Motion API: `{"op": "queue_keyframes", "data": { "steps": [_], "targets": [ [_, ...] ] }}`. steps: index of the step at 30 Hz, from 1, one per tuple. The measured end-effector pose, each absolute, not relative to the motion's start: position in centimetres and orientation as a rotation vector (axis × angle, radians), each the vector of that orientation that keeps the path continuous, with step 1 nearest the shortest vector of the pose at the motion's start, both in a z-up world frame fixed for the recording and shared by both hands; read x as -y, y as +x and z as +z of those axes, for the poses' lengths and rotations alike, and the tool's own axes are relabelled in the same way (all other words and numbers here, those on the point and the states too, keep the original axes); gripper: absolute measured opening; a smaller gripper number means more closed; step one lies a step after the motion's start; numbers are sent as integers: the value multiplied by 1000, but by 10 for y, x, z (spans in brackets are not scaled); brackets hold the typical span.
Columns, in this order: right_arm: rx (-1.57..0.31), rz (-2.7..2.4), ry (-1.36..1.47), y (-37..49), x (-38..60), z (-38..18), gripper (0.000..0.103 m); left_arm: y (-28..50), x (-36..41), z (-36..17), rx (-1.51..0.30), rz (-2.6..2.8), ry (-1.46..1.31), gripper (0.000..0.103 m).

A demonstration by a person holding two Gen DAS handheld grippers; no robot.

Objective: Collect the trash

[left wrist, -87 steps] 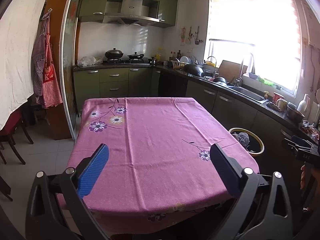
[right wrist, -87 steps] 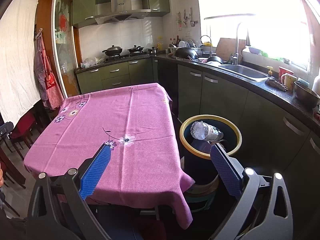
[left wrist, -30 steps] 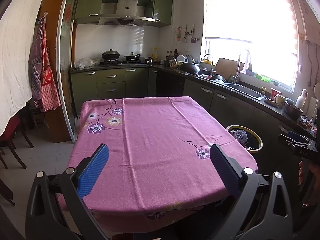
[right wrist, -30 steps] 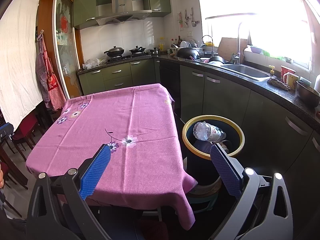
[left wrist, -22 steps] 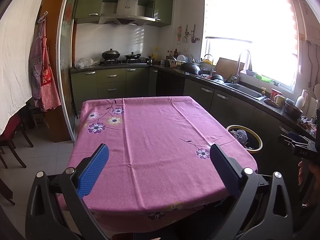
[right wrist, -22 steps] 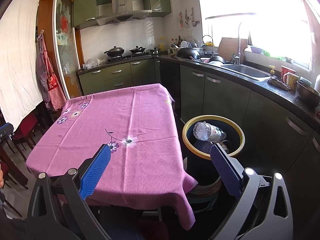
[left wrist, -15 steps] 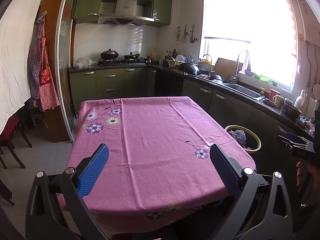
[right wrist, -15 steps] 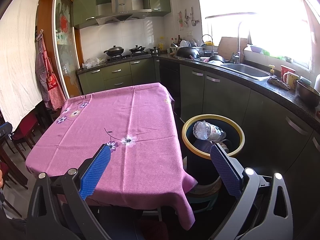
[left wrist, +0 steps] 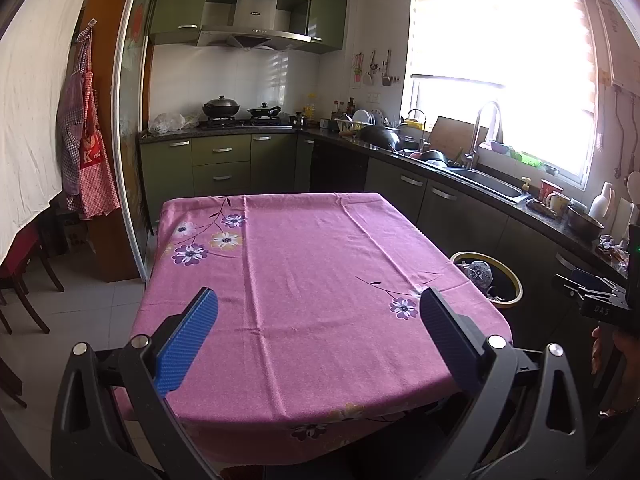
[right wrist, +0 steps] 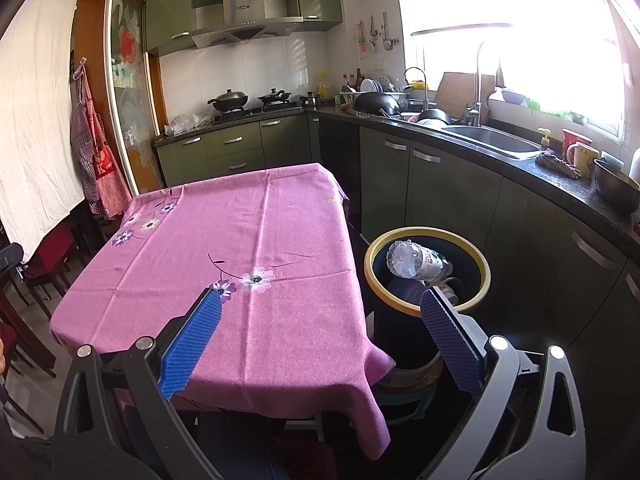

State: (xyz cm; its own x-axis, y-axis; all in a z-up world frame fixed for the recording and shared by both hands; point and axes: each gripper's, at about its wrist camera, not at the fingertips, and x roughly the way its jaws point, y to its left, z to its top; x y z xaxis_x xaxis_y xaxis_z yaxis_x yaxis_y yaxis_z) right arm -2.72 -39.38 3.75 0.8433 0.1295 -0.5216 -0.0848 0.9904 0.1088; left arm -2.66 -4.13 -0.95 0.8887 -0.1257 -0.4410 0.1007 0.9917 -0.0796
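Left claw (left wrist: pixel 318 312) spread wide, nothing between its fingers, hanging over the near edge of the table (left wrist: pixel 304 264). Right claw (right wrist: pixel 320 314) likewise spread and empty, above the table's near right corner, its right finger (right wrist: pixel 448 336) lined up over the rim of the bin (right wrist: pixel 427 270). Crushed clear bottle (right wrist: pixel 416 266) lying tilted inside the bin, near the rim; more crumpled scraps below it, too dark to tell apart. Bin just beside the table's right edge, in the narrow aisle between tablecloth and green cabinets (right wrist: pixel 452 196). Wider open floor (left wrist: pixel 80 304) on the table's left side, toward the dark chairs (left wrist: pixel 24 264).
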Motion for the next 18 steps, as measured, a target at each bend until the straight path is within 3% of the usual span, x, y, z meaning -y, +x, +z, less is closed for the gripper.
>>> {"op": "queue_keyframes", "data": {
  "steps": [18],
  "targets": [
    [-564, 117, 85, -24, 394, 32, 98, -17, 38, -9, -455, -119, -69, 96]
  ]
}}
